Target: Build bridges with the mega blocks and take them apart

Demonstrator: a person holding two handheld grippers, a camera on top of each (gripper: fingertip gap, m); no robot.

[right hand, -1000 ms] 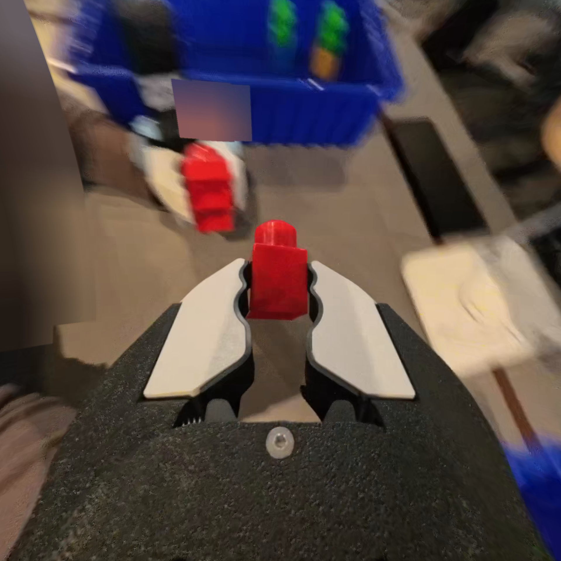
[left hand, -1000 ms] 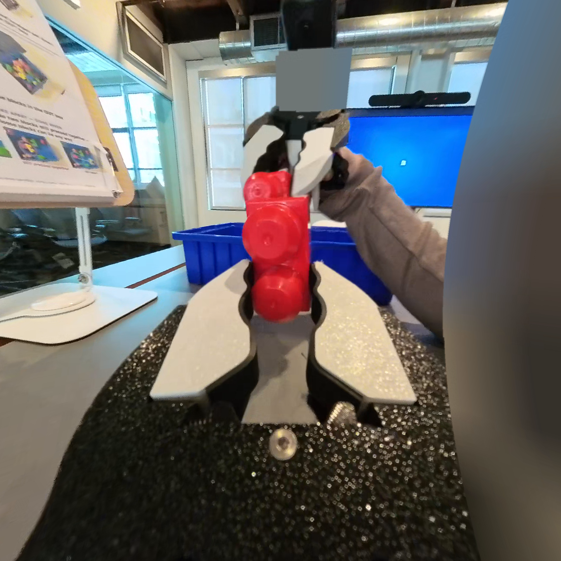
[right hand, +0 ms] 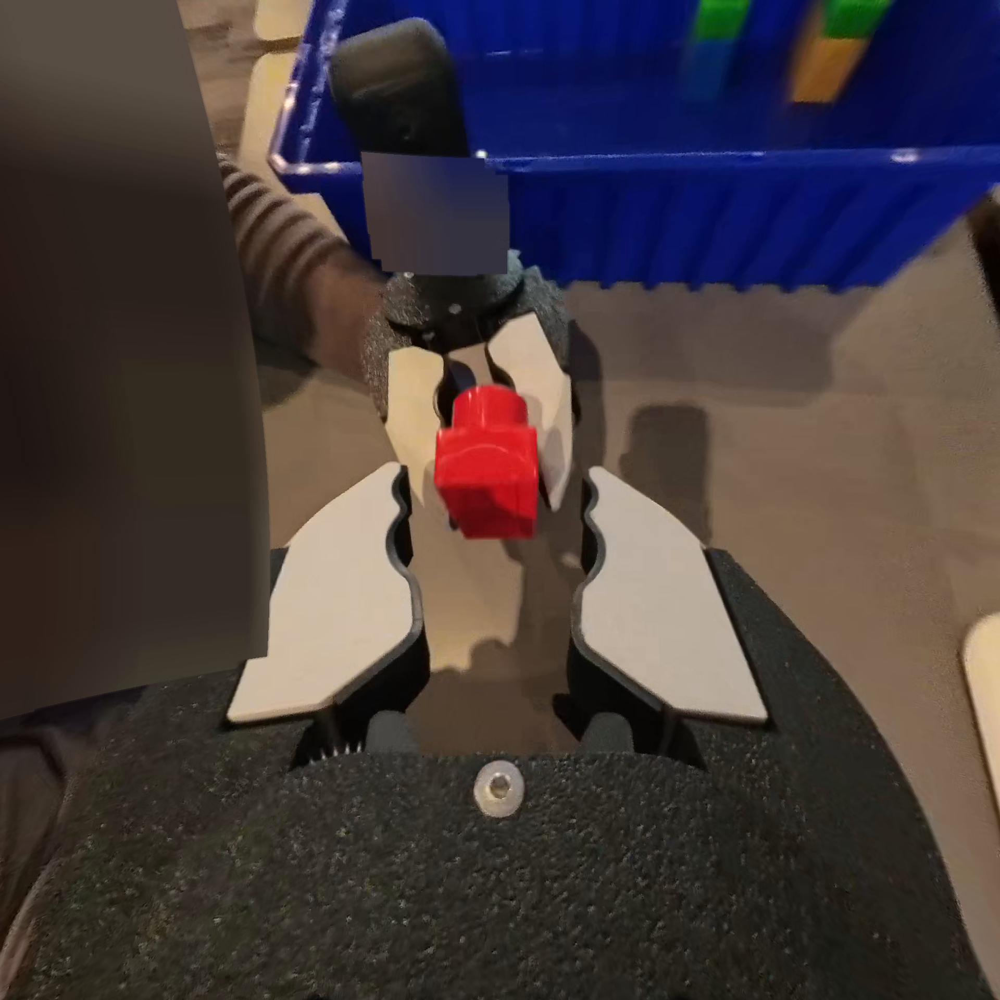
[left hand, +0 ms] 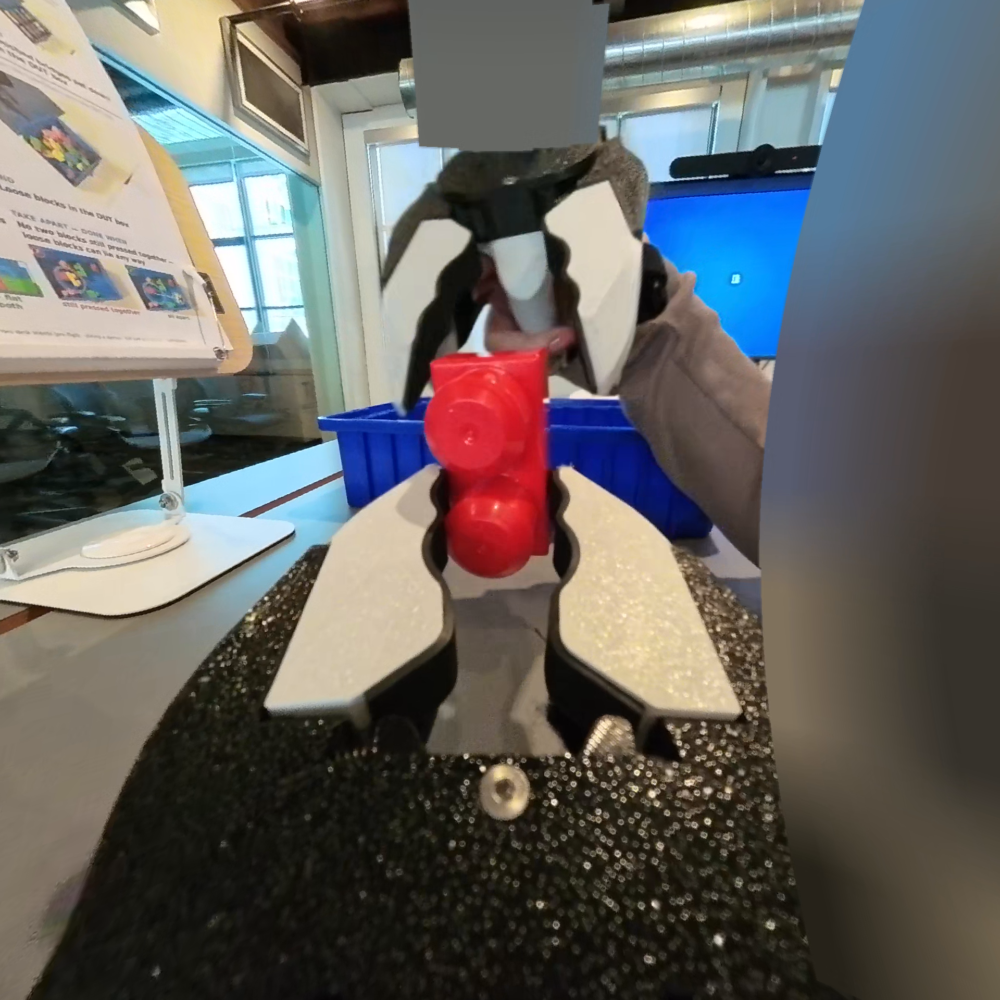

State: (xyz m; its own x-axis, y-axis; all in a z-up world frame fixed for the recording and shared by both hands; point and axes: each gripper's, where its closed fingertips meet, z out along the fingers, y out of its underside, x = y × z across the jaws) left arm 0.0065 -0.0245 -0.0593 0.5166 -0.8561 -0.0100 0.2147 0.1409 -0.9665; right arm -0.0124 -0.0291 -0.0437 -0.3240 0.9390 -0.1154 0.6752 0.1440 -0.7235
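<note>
Two grippers face each other above a grey surface (left hand: 81, 703), with a red block between them.

In the left wrist view, a white stand with printed sheets (left hand: 97, 216) fills the upper left of the frame, its flat base resting on the surface. At the centre, the left gripper (left hand: 495, 519) has its jaws clenched on the lower part of the red block (left hand: 489, 465), both fingers pressing its sides; two round studs point toward the camera. Behind the block sits a blue bin (left hand: 595, 460). Above the block, at upper centre, the right gripper (left hand: 503, 389) hangs with jaws spread wide, one fingertip just beside the block's upper left corner, the other clear of it. A grey sleeve (left hand: 692, 389) runs off to the right.

In the right wrist view, a striped sleeve (right hand: 281, 254) enters from the left. At the centre, the right gripper (right hand: 495, 519) has its jaws released, wider than the red block (right hand: 487, 476) and not touching it. The left gripper (right hand: 481, 465) holds that block from the far side. Across the upper right, the blue bin (right hand: 703, 216) holds blurred green, blue and orange blocks (right hand: 822, 48).
</note>
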